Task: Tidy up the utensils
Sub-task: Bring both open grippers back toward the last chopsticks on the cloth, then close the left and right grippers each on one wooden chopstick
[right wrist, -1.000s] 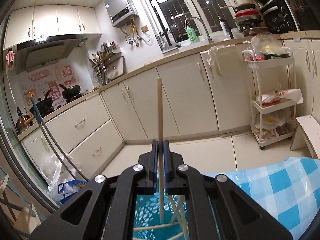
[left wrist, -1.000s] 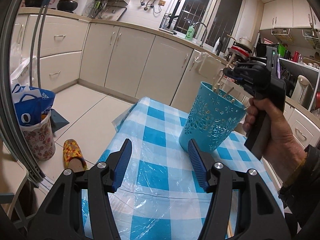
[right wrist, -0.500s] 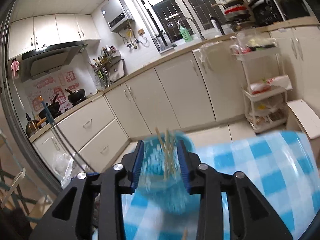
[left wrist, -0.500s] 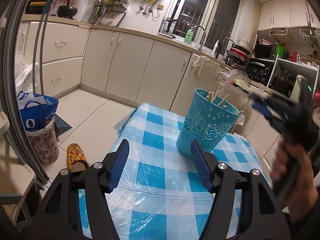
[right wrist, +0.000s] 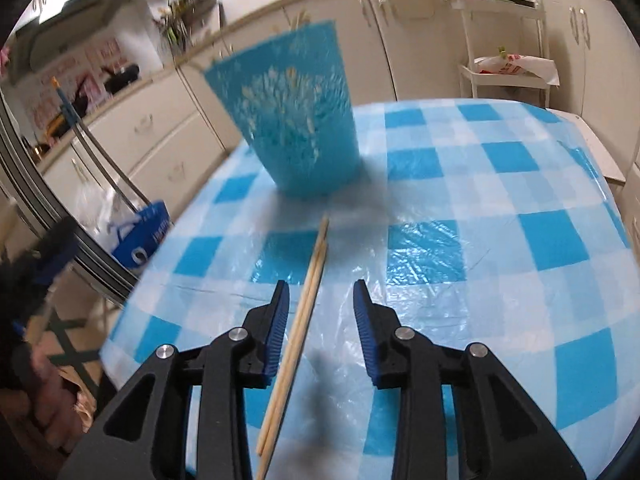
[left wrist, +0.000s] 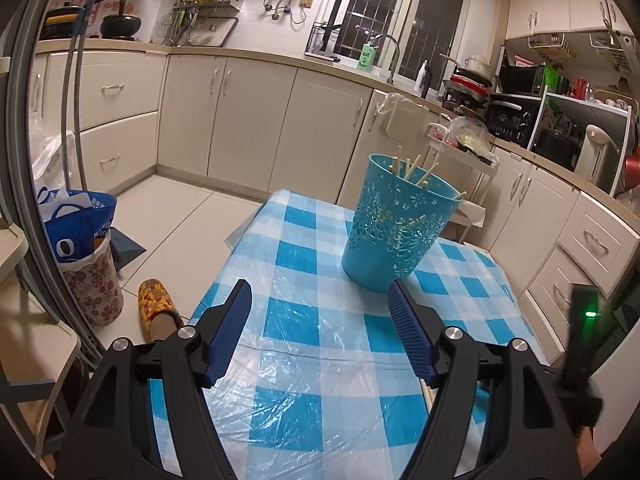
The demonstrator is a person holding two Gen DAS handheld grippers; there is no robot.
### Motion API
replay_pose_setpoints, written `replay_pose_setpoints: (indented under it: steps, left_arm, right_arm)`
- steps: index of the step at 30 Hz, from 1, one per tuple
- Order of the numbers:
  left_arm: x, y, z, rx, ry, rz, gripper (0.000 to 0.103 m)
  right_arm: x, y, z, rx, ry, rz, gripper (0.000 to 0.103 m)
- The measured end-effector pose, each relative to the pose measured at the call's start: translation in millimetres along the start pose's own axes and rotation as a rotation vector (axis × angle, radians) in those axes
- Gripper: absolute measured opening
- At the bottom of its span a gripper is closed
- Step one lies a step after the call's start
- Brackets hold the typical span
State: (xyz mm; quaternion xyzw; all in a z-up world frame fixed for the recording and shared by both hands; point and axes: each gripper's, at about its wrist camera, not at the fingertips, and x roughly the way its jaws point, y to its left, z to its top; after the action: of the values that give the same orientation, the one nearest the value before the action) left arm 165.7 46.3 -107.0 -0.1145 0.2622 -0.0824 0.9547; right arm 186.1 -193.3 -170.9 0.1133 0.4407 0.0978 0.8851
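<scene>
Chopsticks (right wrist: 308, 292) lie mid-desk between the right gripper's (right wrist: 320, 320) closing, not-yet-touching jaws, bound for the blue holder (left wrist: 396, 220); left gripper (left wrist: 320, 320) opens, empty.

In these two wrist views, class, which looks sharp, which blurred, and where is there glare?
Left wrist view: sharp, blue holder crisp, fisheye-bent cabinets. Right wrist view: motion blur smears the holder; glare glints on the plastic table cover; the chopsticks stay fairly clear.
</scene>
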Motion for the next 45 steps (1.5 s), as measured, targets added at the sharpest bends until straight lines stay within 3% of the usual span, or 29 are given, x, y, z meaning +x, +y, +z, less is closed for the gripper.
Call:
replay_pose_setpoints:
  steps: [6,15,21,26,28,30,33,35,40,45]
  left_arm:
    - [3,-1,-3,0.014,0.038,0.003,0.07]
    - [32,-26,-9,0.071,0.119,-0.03,0.07]
    - [87,-74,-11,0.179,0.235,-0.07,0.07]
    - [133,-111,-22,0.279,0.344,-0.06,0.07]
    - [148,-121,-28,0.309,0.385,-0.045,0.065]
    - [160,-127,-35,0.329,0.427,-0.031,0.055]
    - [171,-127,-44,0.334,0.467,-0.03,0.02]
    - [169,-123,-46,0.324,0.445,-0.04,0.008]
    - [156,-95,-47,0.211,0.436,-0.05,0.005]
    - [142,-80,-50,0.177,0.455,-0.071,0.005]
  right_arm:
    - [26,7,-5,-0.056,0.057,-0.062,0.024]
    - [23,2,-6,-0.134,0.07,-0.115,0.018]
    - [15,-13,-8,-0.131,0.071,-0.126,0.011]
    - [4,-37,-12,-0.088,0.061,-0.111,0.006]
    - [3,-40,-13,-0.073,0.055,-0.096,0.006]
    - [2,-40,-13,-0.074,0.05,-0.094,0.006]
    - [3,-41,-12,-0.071,0.052,-0.084,0.006]
    - [3,-41,-11,-0.073,0.056,-0.077,0.006]
    - [8,-35,-4,-0.111,0.09,-0.073,0.006]
    - [15,-31,0,-0.132,0.104,-0.076,0.007]
